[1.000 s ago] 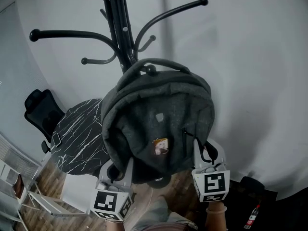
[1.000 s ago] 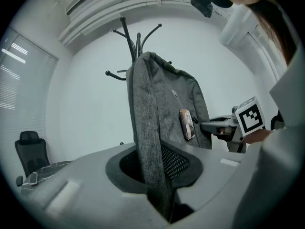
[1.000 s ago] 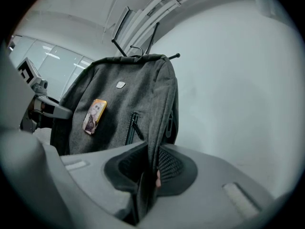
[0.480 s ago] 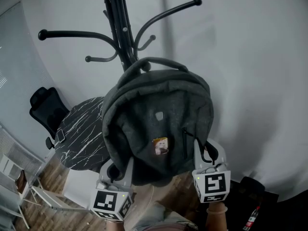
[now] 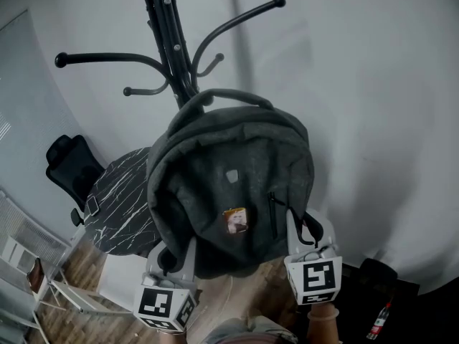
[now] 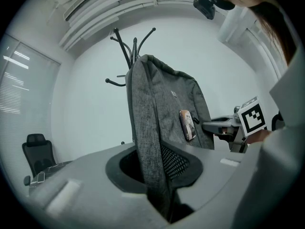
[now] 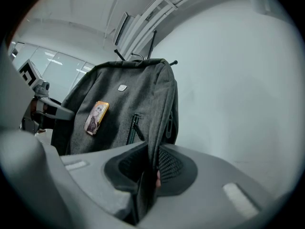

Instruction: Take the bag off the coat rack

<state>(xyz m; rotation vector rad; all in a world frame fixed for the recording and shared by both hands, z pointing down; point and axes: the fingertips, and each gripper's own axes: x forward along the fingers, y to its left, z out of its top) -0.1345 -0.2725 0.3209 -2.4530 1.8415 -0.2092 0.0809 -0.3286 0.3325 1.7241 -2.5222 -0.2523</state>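
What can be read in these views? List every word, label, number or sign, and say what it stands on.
No legible words or numbers anywhere.
left marker cube and right marker cube: black-and-white square codes, no letters.
badge on the backpack: a picture, no text to be made out.
patch above it: too small to read.
bottle with a red label, lower right: too small to read.
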